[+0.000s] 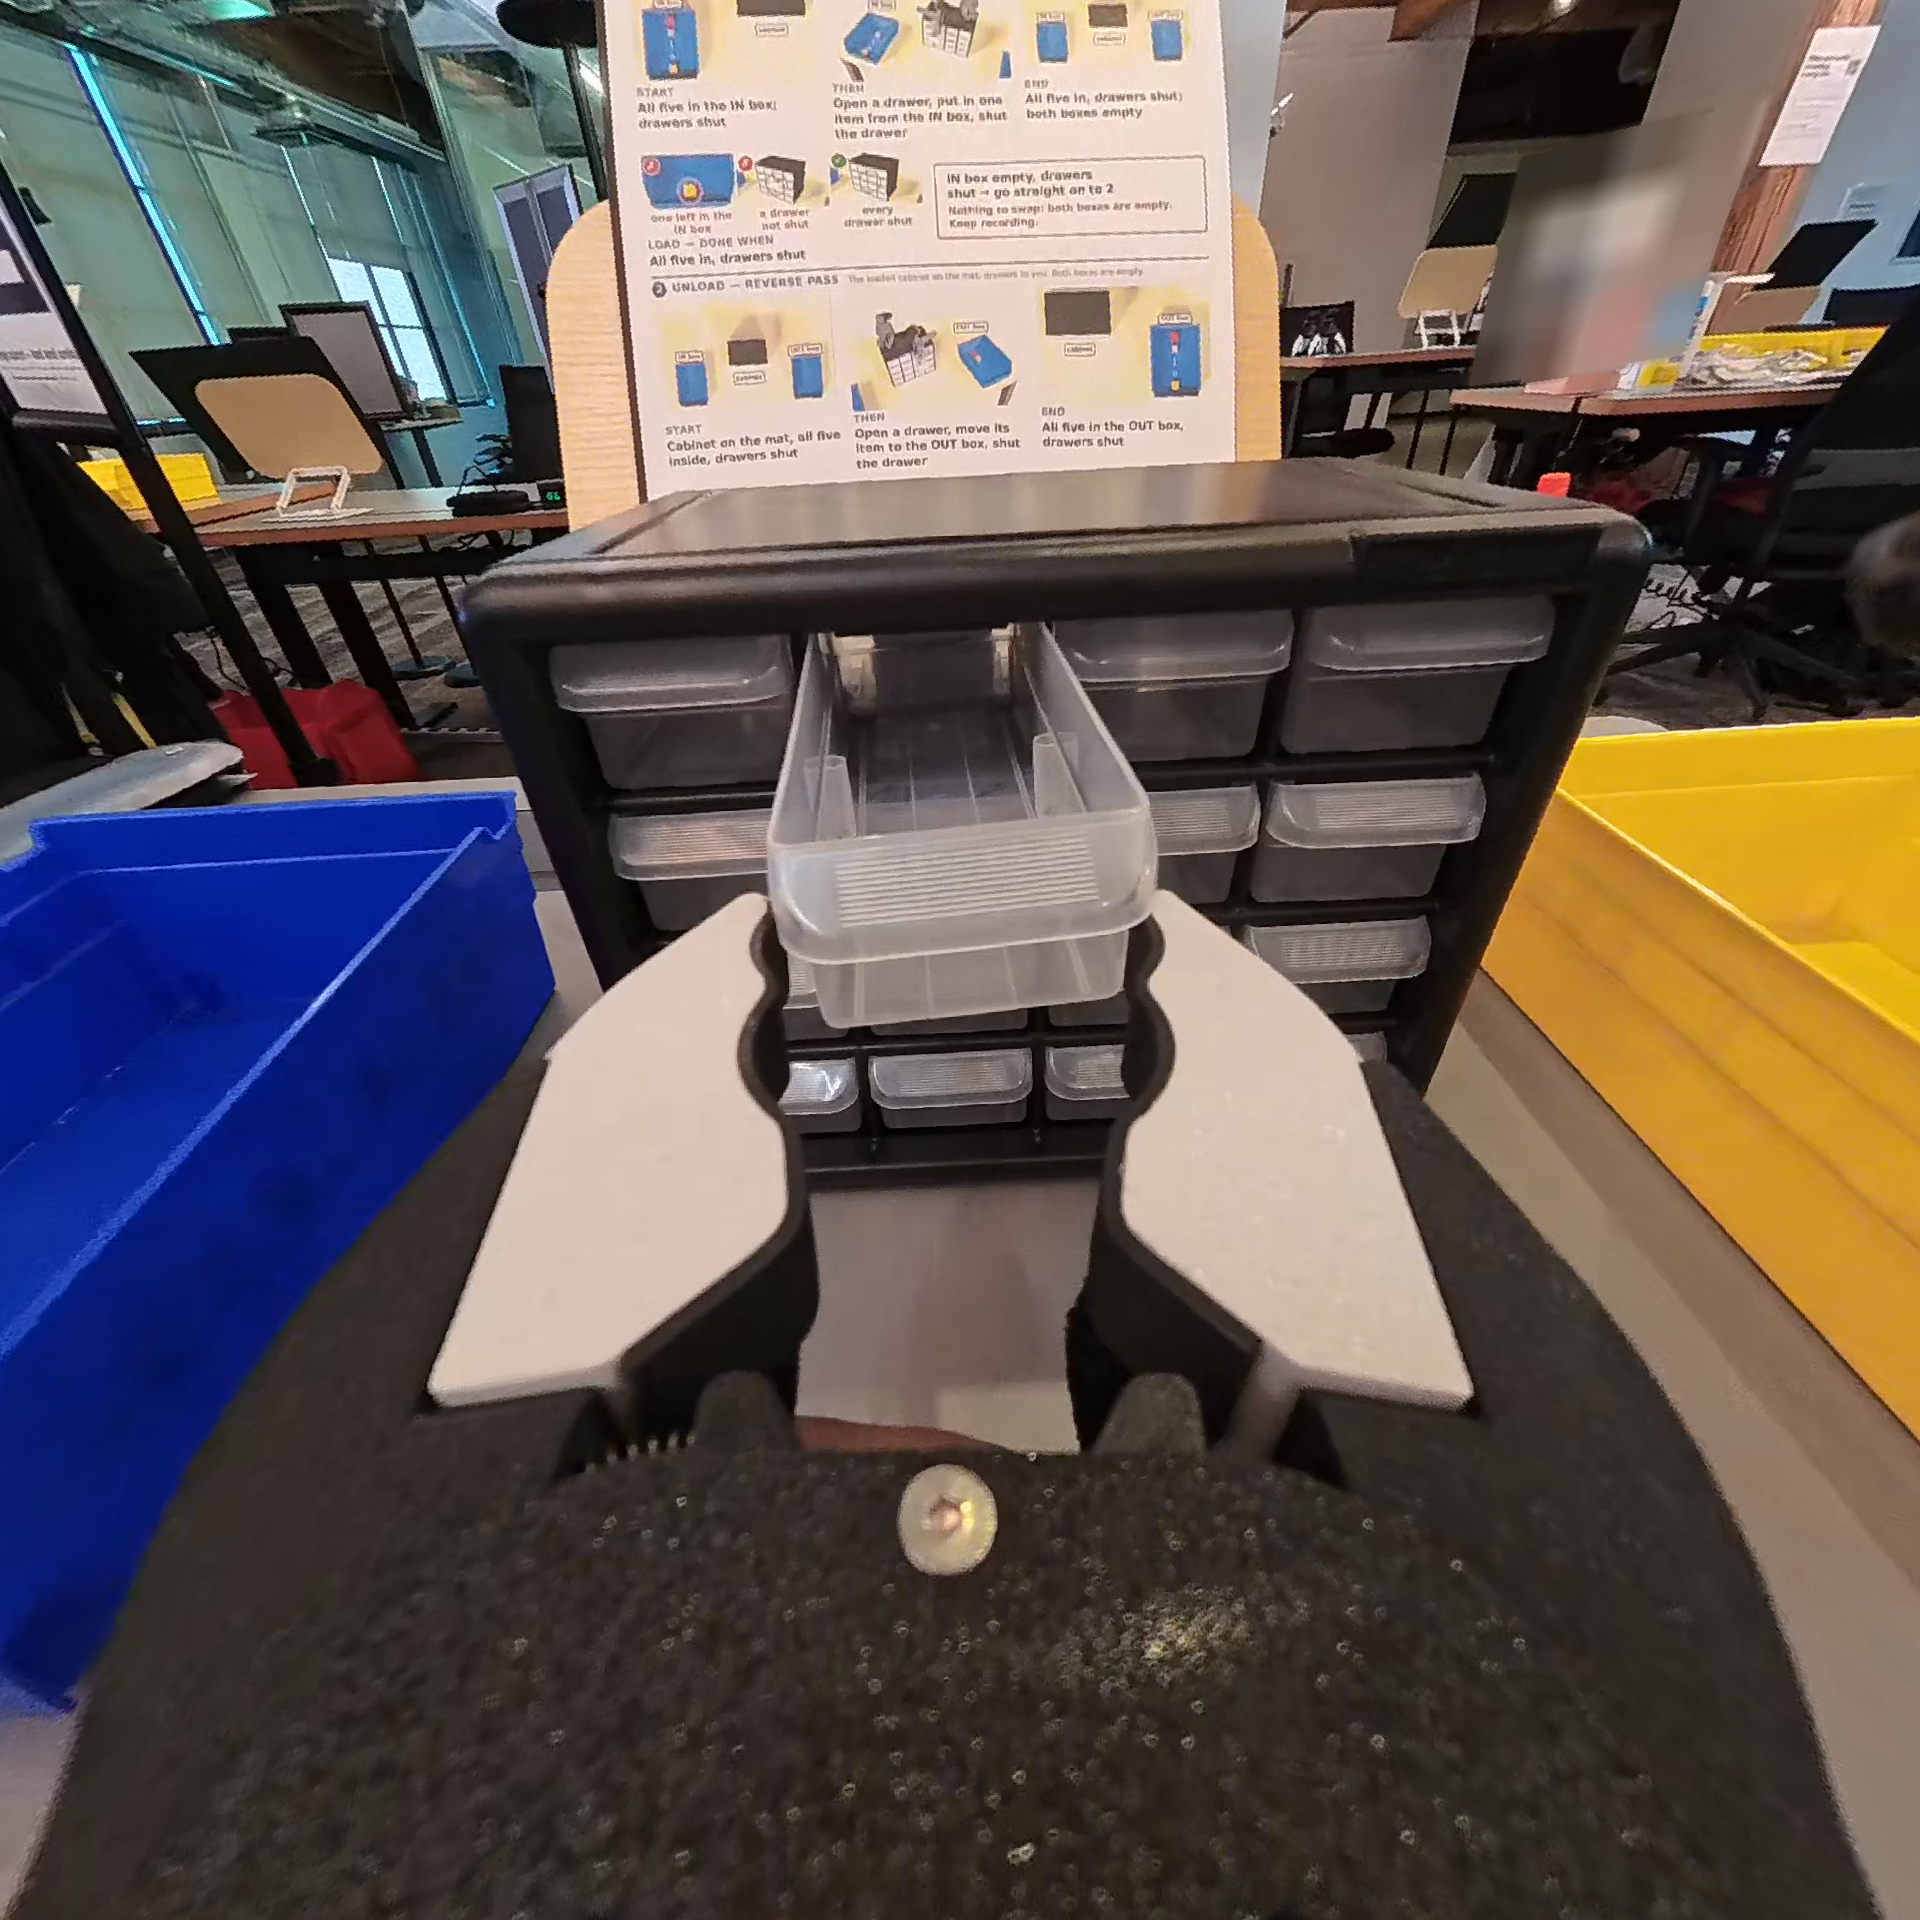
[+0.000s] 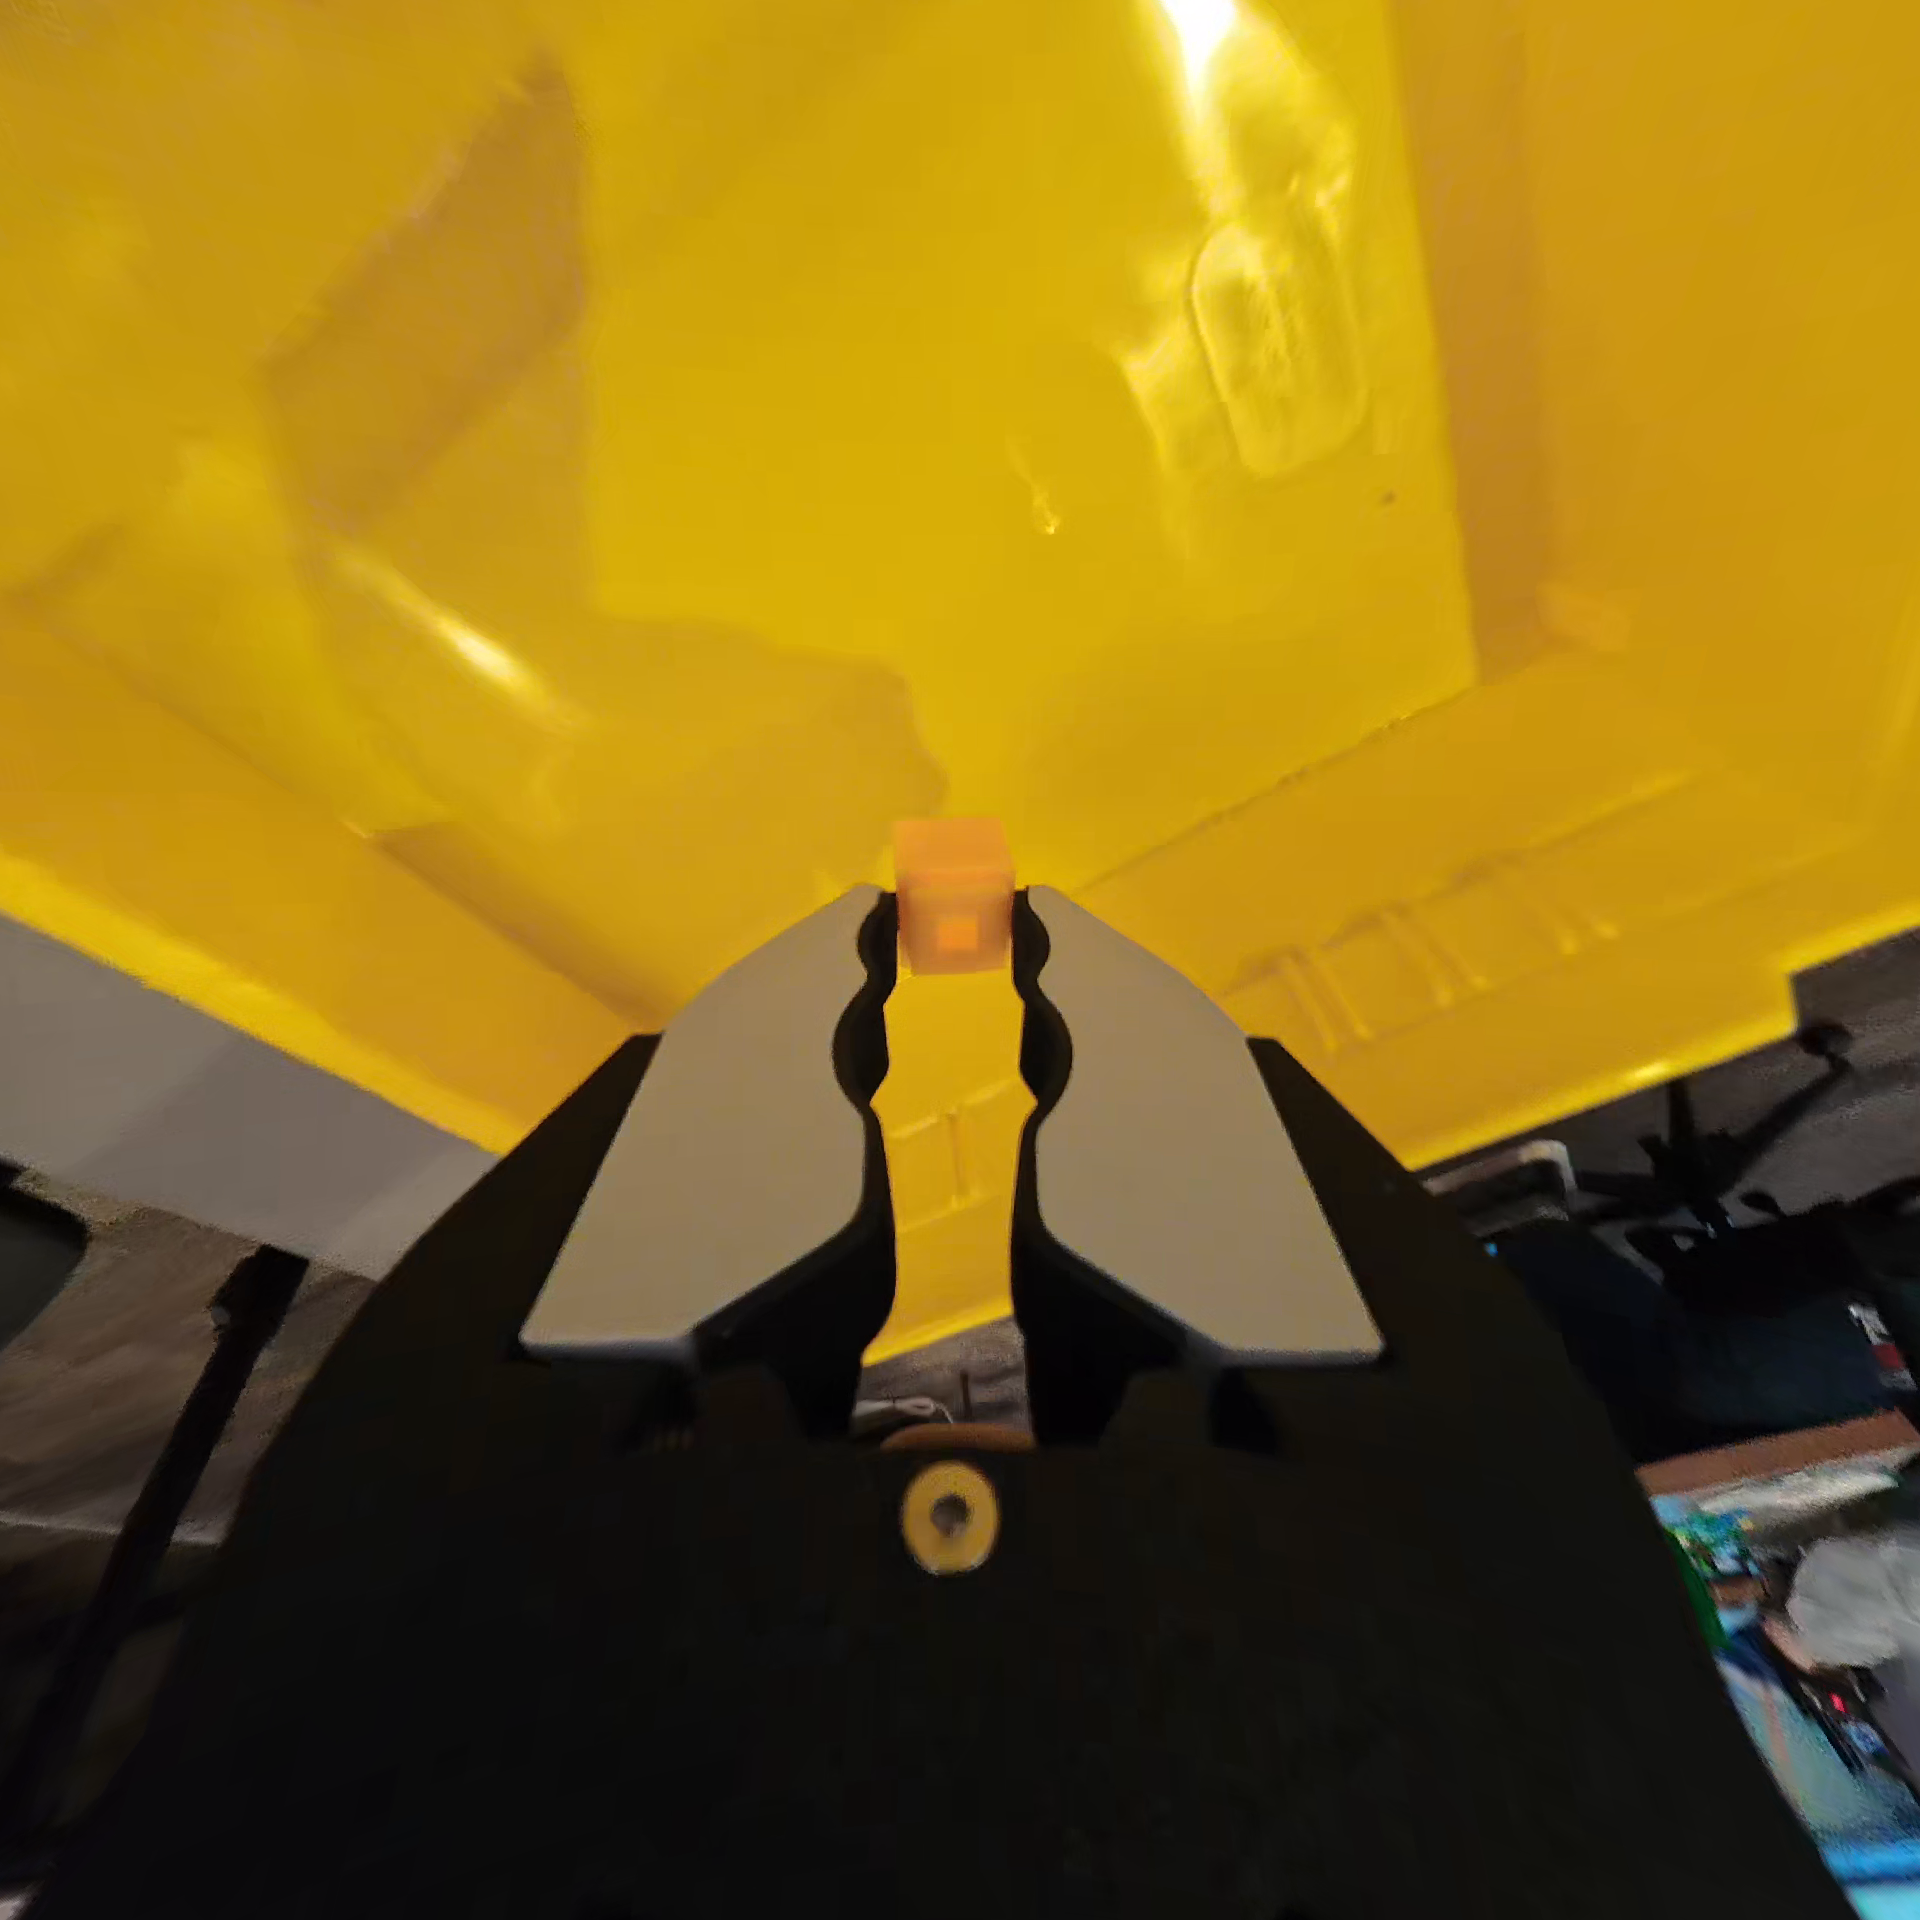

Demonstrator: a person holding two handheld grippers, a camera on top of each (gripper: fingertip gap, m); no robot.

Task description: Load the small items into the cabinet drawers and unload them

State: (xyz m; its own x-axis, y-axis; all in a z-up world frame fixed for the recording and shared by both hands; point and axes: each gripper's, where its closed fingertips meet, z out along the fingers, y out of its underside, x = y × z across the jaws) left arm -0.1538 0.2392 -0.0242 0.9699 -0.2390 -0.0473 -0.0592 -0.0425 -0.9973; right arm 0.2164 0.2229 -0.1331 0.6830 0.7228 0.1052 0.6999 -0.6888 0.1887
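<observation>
Black grippers, grey wavy-edged jaws, central screw (image 1: 947,1520).

- A large open workroom fills the background of the left wrist view, with tall windows (image 1: 384,301) at upper left letting in pale daylight.
- Wooden-topped tables (image 1: 416,514) on dark legs stand at middle left; more tables (image 1: 1621,400) line the upper right.
- A printed instruction board (image 1: 925,239) stands upright at top centre.
- A black office chair (image 1: 1808,561) sits at the right edge on patterned carpet (image 1: 1704,691).
- A grey bench (image 1: 1558,1122) spans the foreground.
- In the right wrist view, blurred dark chair bases (image 2: 1766,1153) show at right.
</observation>
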